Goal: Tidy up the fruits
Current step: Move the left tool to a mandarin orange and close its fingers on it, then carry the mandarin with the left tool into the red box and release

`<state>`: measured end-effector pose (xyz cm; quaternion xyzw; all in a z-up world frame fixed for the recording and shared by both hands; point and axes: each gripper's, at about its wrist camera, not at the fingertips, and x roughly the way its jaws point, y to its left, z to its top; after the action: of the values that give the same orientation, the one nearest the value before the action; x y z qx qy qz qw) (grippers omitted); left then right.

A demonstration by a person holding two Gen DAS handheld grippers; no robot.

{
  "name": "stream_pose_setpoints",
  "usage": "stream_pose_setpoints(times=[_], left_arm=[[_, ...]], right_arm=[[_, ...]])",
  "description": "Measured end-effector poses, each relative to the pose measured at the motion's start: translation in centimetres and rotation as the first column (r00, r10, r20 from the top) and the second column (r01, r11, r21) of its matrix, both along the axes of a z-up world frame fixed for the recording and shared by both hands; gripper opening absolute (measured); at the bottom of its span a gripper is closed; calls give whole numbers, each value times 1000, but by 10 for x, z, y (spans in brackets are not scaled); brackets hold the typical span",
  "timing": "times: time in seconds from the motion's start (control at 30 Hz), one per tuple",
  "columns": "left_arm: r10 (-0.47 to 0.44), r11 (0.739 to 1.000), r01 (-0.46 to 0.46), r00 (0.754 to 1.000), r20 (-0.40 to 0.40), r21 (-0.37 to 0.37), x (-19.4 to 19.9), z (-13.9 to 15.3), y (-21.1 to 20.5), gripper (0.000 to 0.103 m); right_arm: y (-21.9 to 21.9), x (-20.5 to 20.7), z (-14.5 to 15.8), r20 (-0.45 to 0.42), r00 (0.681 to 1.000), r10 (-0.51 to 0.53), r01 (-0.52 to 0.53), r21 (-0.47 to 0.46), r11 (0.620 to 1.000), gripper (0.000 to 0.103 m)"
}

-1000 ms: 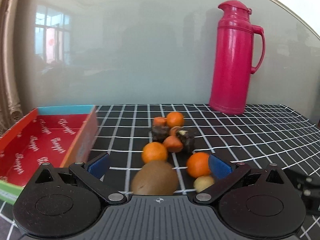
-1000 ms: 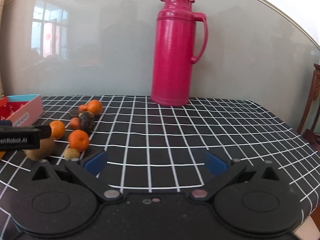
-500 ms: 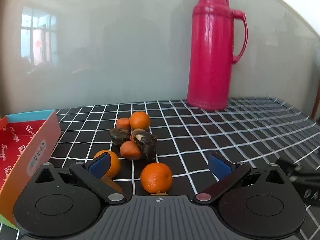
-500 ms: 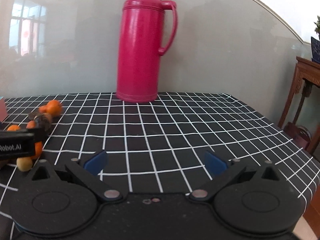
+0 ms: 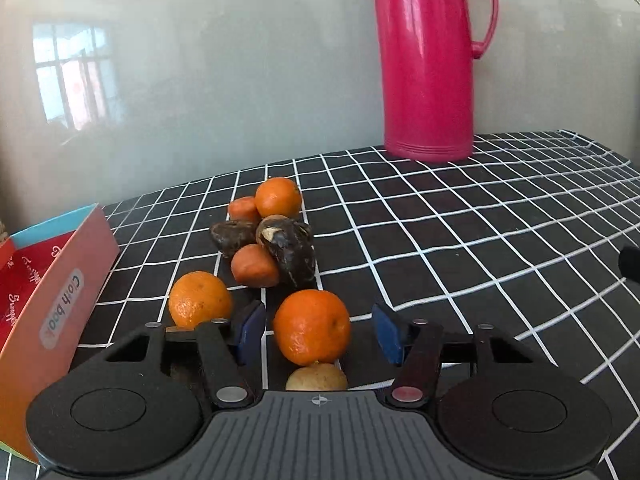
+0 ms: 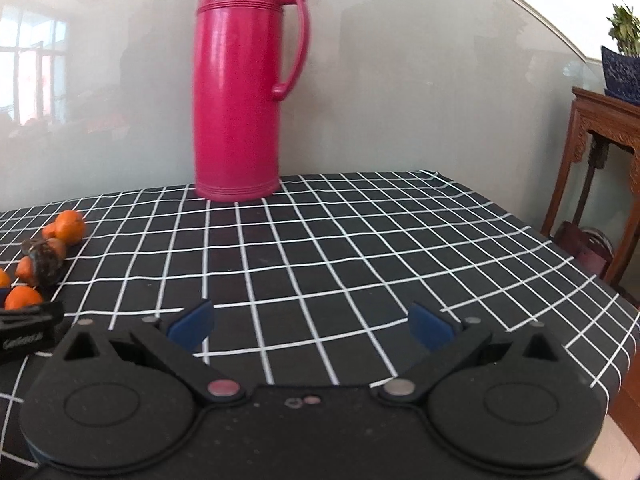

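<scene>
In the left wrist view my left gripper is open, its blue pads either side of an orange tangerine without touching it. A small yellowish fruit lies just below it. Another tangerine sits left of the left finger. Behind them lie a third tangerine, two small reddish-orange fruits and two dark wrinkled fruits. The red box stands at the left. My right gripper is open and empty over bare cloth; the fruit pile is far to its left.
A tall pink thermos stands at the back of the black, white-checked tablecloth; it also shows in the right wrist view. A wooden side table with a potted plant stands beyond the table's right edge.
My left gripper has swung right, from the kiwi to straddling a tangerine, and its jaws have narrowed. The kiwi is out of sight. My right gripper has turned further right, away from the fruit.
</scene>
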<state>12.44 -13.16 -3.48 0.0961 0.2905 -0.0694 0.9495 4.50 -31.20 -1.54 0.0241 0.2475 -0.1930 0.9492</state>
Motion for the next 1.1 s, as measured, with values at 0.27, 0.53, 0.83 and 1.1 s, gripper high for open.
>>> stream_pose_setpoints(times=[0.27, 0.53, 0.83, 1.1], left_arm=[[-25, 999, 25, 1000, 7, -36, -4, 2, 4, 38], [6, 997, 1, 995, 97, -74, -20, 25, 35, 38], [125, 990, -109, 975, 186, -92, -42, 59, 113, 38], [257, 965, -243, 948, 186, -95, -45, 61, 184, 38]], right_arm=[[2, -2, 0, 4, 1000, 5, -5, -7, 1000, 103], [9, 0, 0, -1, 1000, 20, -20, -8, 1000, 103], [37, 7, 1, 2, 998, 63, -63, -21, 998, 103], [70, 14, -1, 2, 995, 104, -103, -34, 994, 103]])
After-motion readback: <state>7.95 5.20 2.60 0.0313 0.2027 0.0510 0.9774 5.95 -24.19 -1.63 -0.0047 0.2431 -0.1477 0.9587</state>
